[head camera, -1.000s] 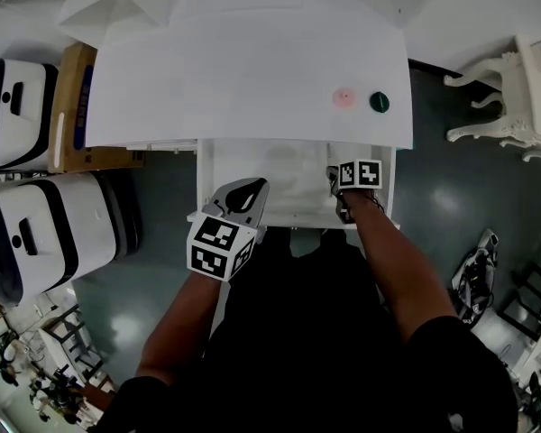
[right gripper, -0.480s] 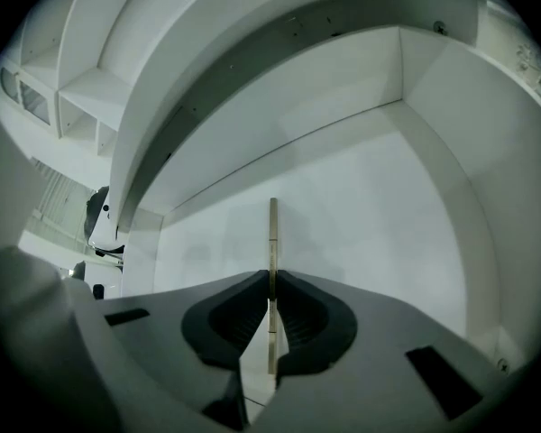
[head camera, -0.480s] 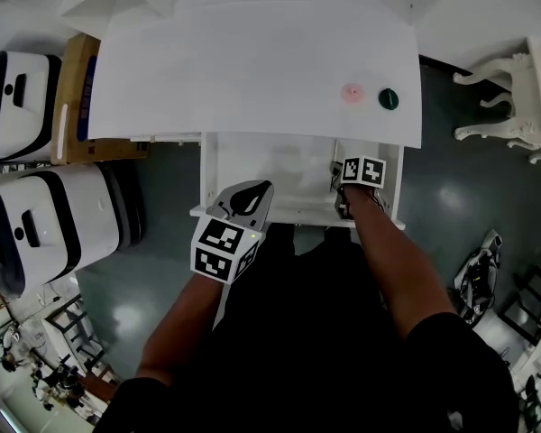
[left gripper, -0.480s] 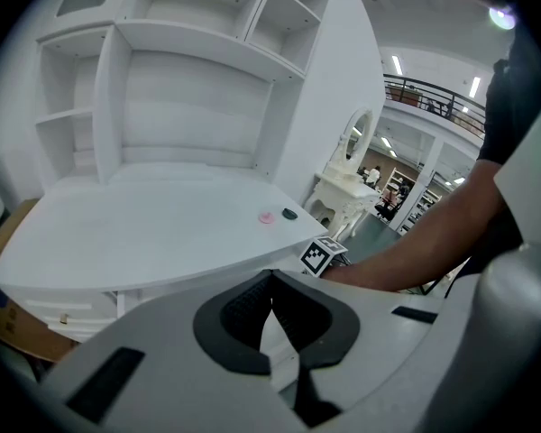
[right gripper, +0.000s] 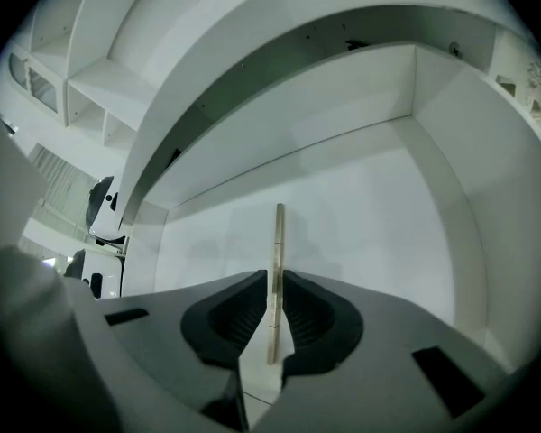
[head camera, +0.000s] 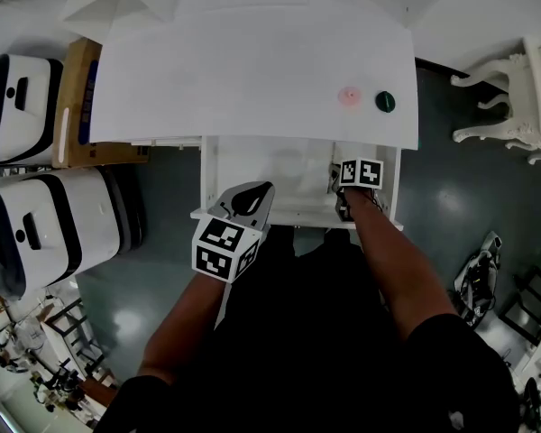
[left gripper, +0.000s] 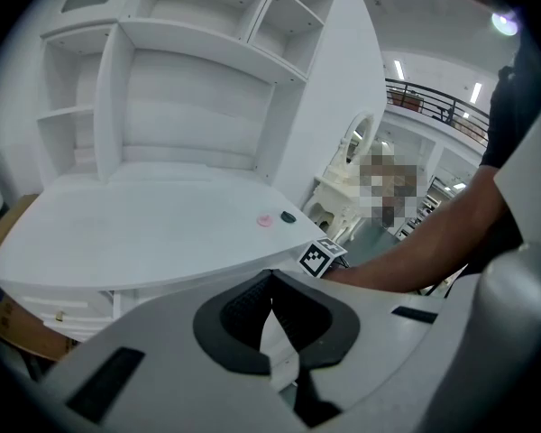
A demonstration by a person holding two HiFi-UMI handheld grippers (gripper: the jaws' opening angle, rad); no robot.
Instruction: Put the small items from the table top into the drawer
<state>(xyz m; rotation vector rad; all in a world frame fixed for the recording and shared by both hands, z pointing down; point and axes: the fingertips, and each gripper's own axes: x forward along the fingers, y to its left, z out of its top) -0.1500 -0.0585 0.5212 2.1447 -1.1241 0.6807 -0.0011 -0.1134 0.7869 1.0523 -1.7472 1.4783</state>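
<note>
Down inside the open drawer point(head camera: 279, 174), the right gripper point(right gripper: 272, 282) has its jaws closed on a slim pale stick point(right gripper: 277, 242). It could be a pen or a thin rod; I cannot tell which. The hold is low on its length, so most of the shaft stands out past the pads toward the drawer's back wall. It looks light, stiff and smooth. Held so near one end, it could swing or slip in the jaws, so a hold closer to the middle would be steadier. It should come to no harm if let go just above the drawer floor.

The left gripper point(left gripper: 270, 282) hangs by the drawer's front edge, its jaws together with nothing between them.

Two small things lie on the white bench point(head camera: 234, 70) near its right front edge: a pink round piece point(head camera: 347, 96) and a dark green round piece point(head camera: 385, 102) just beside it. Both look low, flat and light. They are likely to skate on the smooth top, so each wants a pinch across its rim from above.
</note>
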